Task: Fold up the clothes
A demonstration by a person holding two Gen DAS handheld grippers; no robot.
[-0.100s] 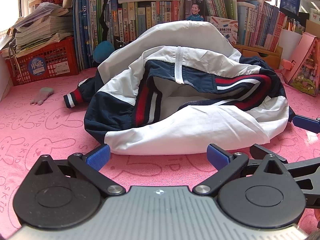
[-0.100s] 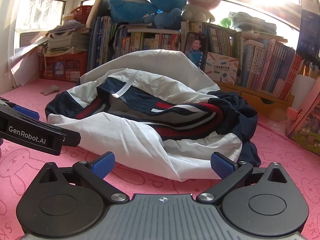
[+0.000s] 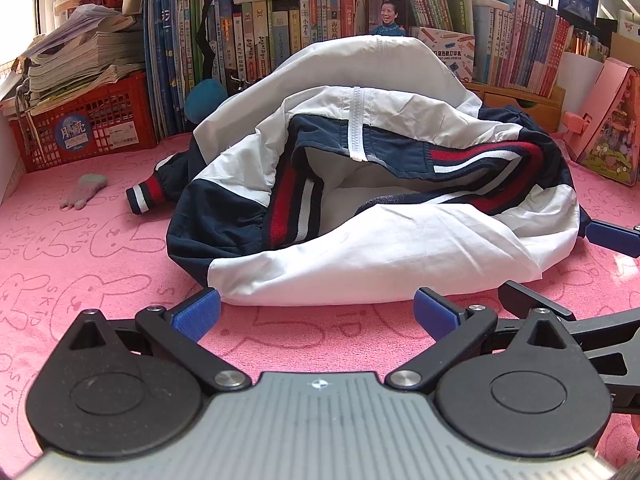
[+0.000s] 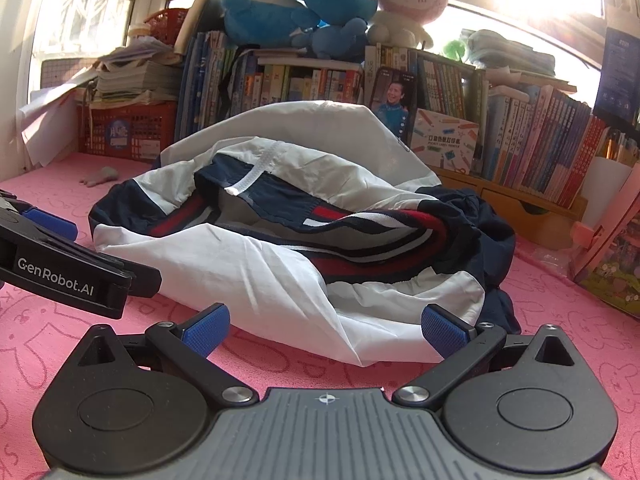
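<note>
Jacket, white and navy with red, white and navy striped trim, lies in a crumpled heap in the middle of a pink mat printed with rabbit outlines. It is unfolded: the body bulges upward, a white zipper strip runs down its top, and the lining shows through a wide opening facing the cameras. One sleeve with a striped cuff sticks out flat on the mat at the heap's left side.

Left gripper sits low on the mat just in front of the jacket's near white edge. Its blue-padded fingers are spread wide apart and hold nothing; the fabric edge lies just beyond the tips, and contact cannot be judged.

Right gripper sits beside it, to the right, facing the jacket's right front corner. Its fingers are also spread wide and empty, with a fold of white fabric lying between and just ahead of the tips.

Behind the jacket stands a row of books. A red basket of stacked papers sits at the left, and plush toys rest on top of the books. A small grey item lies on the mat near the basket.
</note>
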